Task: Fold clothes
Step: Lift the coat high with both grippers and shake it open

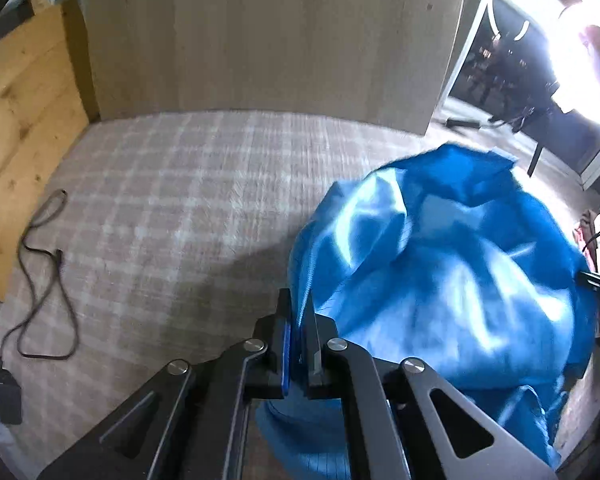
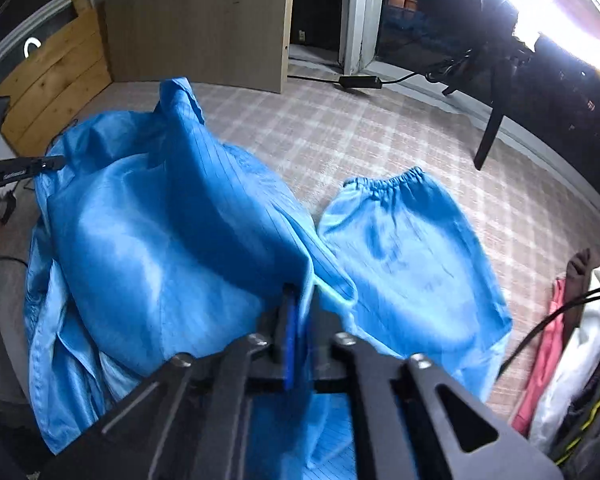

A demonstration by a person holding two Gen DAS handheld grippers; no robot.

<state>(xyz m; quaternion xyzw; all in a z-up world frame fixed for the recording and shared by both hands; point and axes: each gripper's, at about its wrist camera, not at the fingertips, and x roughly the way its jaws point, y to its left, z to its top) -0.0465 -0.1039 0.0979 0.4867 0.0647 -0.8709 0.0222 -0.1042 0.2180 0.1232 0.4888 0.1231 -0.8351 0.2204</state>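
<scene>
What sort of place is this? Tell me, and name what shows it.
Probably a room at home, used as a work spot on the floor: a checked carpet, a wooden cabinet panel at the back, and a glass door dark with night. Blue clothes and a heap of laundry lie about.

Glossy blue cloth garment [image 2: 172,216], matt woven plaid rug [image 1: 172,184], wood panel [image 1: 260,32]
</scene>
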